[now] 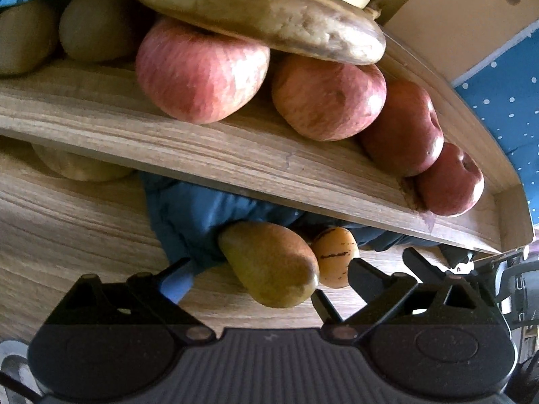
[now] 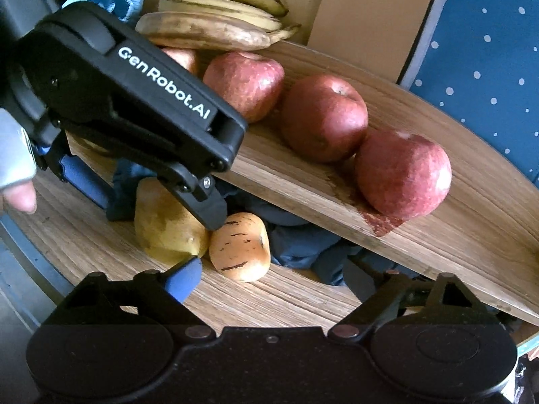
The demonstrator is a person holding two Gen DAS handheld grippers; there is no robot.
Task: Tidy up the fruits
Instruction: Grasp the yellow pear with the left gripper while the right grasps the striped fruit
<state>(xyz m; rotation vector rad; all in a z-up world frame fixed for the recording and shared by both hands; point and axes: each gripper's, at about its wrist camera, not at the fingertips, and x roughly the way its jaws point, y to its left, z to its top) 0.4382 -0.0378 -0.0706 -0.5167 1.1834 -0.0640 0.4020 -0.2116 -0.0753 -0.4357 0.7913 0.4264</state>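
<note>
A brownish-green pear (image 1: 269, 266) (image 2: 165, 222) lies on the lower wooden shelf (image 2: 286, 296) between the fingers of my left gripper (image 1: 266, 276) (image 2: 151, 202), which straddles it; I cannot tell if the pads press it. A small orange striped fruit (image 1: 337, 256) (image 2: 241, 245) lies touching the pear. My right gripper (image 2: 269, 279) is open, just in front of both fruits. On the upper shelf (image 1: 168, 134) (image 2: 421, 202) sit several red apples (image 1: 202, 70) (image 2: 323, 118) and bananas (image 1: 256, 10) (image 2: 215, 17).
Blue cloth (image 1: 188, 208) (image 2: 303, 242) is bunched under the upper shelf behind the fruits. Pale round fruits (image 1: 94, 23) sit at the upper shelf's left. A cardboard panel (image 2: 370, 17) stands behind, with a dotted blue surface (image 2: 488, 50) to the right.
</note>
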